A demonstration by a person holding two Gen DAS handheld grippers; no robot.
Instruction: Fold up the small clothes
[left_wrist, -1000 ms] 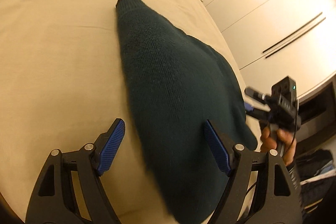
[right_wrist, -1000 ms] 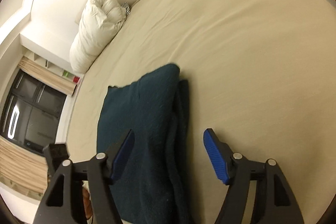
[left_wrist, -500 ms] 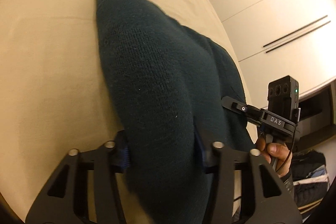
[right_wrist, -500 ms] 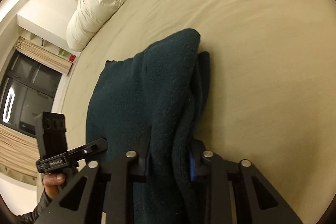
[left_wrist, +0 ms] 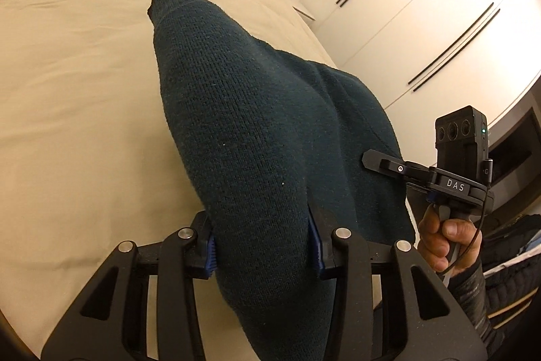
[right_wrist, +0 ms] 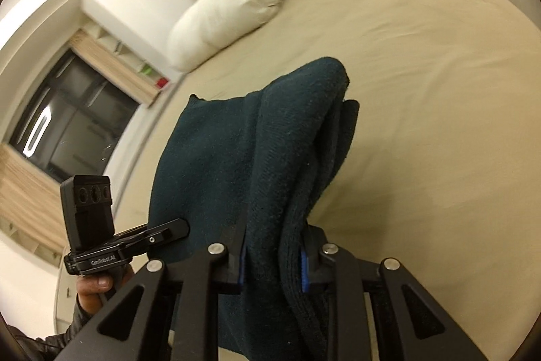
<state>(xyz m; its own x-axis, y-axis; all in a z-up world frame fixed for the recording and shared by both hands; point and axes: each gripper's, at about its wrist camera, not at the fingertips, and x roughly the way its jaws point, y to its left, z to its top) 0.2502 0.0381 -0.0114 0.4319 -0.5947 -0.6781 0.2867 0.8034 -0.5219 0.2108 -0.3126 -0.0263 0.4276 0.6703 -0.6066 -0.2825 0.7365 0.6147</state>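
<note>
The left gripper [left_wrist: 262,247] is clenching one near edge of the sweater [left_wrist: 250,131], and the right gripper [right_wrist: 272,263] is pinching a bunched fold of it. The dark teal knit is stretching from both grippers away over the bed [left_wrist: 77,90], toward a far pillow [right_wrist: 223,5].

Sweater [left_wrist: 257,137] coarse matt knit; bedsheet [left_wrist: 74,97] smooth, probably cotton.
</note>
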